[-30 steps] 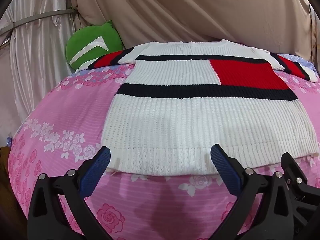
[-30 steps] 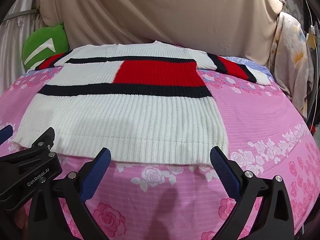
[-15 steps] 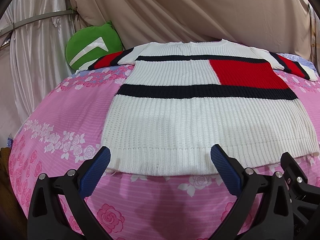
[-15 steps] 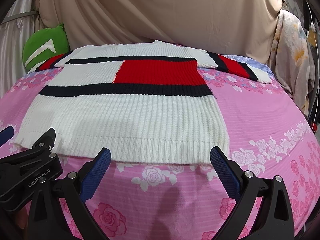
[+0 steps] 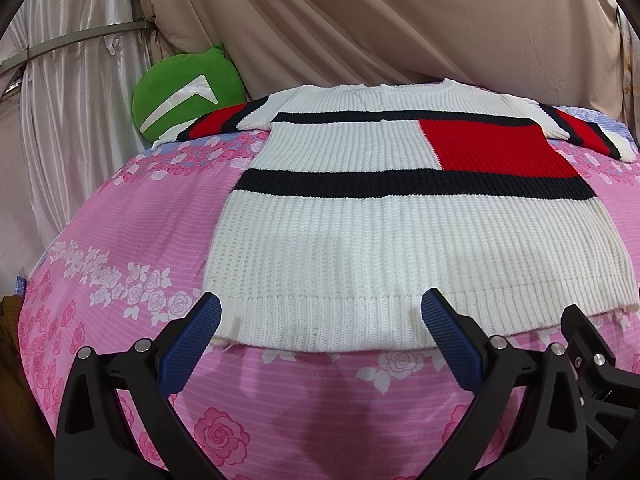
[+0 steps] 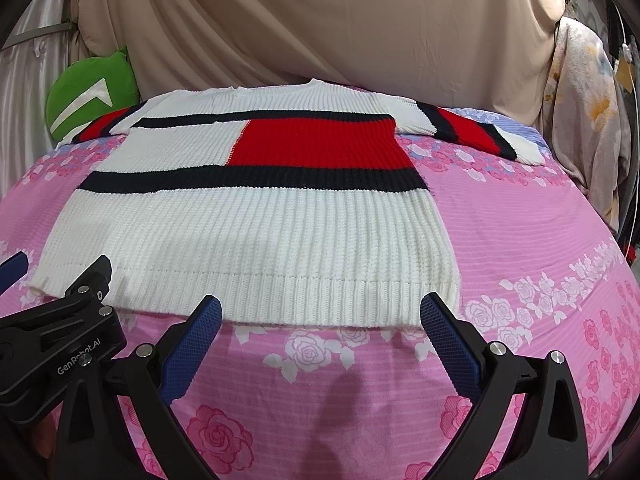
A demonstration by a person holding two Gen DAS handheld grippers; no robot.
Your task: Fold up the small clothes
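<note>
The knit sweater [image 5: 400, 240] lies flat on the pink rose bedsheet [image 5: 120, 240], its bottom edge just past both sets of fingers. The left gripper [image 5: 320, 312] and the right gripper [image 6: 320, 312] are wide open, holding nothing. A green pillow [image 5: 184, 96] sits far beyond the left fingers
</note>
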